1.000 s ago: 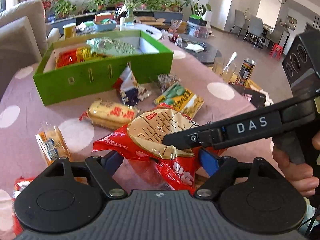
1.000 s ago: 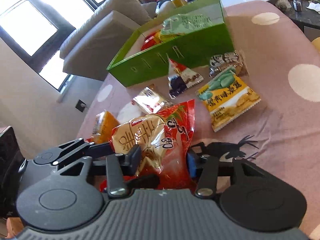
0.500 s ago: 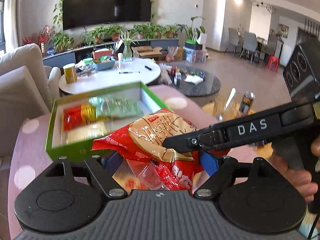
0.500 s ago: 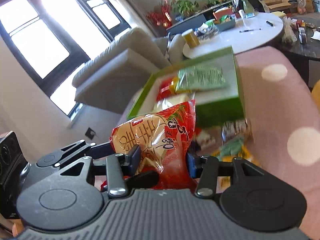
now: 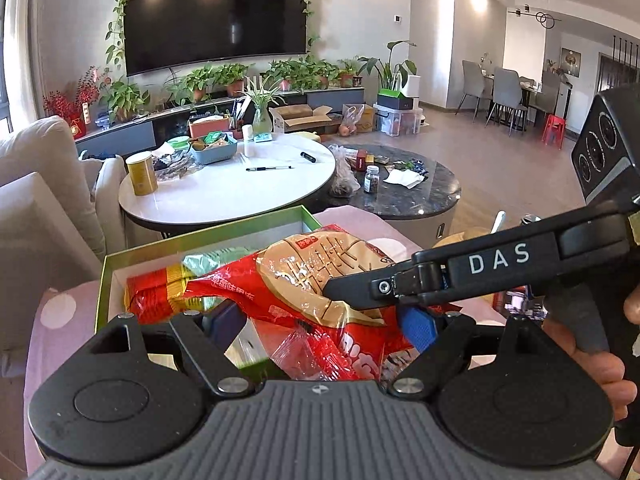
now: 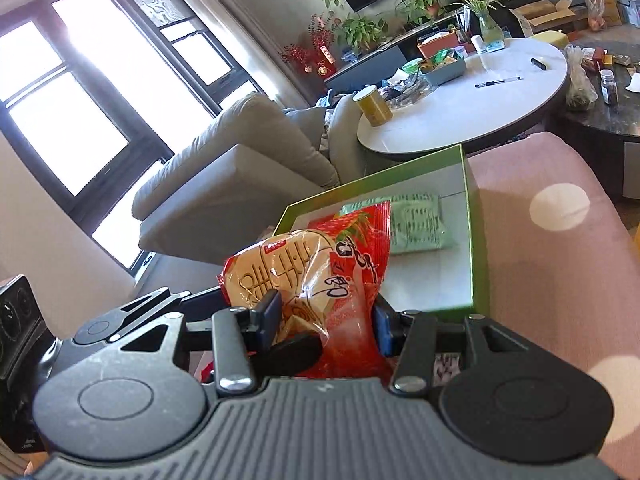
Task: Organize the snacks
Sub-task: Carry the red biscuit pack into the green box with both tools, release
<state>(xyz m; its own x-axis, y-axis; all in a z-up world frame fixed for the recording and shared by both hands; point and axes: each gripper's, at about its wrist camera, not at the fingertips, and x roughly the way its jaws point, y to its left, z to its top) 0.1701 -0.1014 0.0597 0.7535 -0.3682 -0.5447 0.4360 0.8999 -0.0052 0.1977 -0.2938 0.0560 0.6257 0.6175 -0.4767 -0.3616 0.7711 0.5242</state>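
Both grippers hold one red snack bag with a tan cracker picture [image 5: 312, 276], also in the right wrist view [image 6: 320, 272]. My left gripper [image 5: 320, 320] is shut on its lower part. My right gripper [image 6: 326, 320] is shut on the same bag from the right side; its finger [image 5: 360, 292] crosses the left wrist view. The bag hangs above the open green box [image 5: 102, 280], which holds a red-yellow packet [image 5: 156, 292] and a pale green packet [image 6: 420, 224]. The box also shows in the right wrist view [image 6: 478, 264].
The box stands on a pink tablecloth with white dots [image 6: 560, 264]. Beyond are a round white table [image 5: 224, 188] with a yellow can [image 5: 140, 172], a dark round table [image 5: 404, 196], and a grey sofa [image 6: 240, 176] on the left.
Both grippers lifted the red bag off the table and carried it forward over the green box. The loose snacks on the cloth have dropped out of view.
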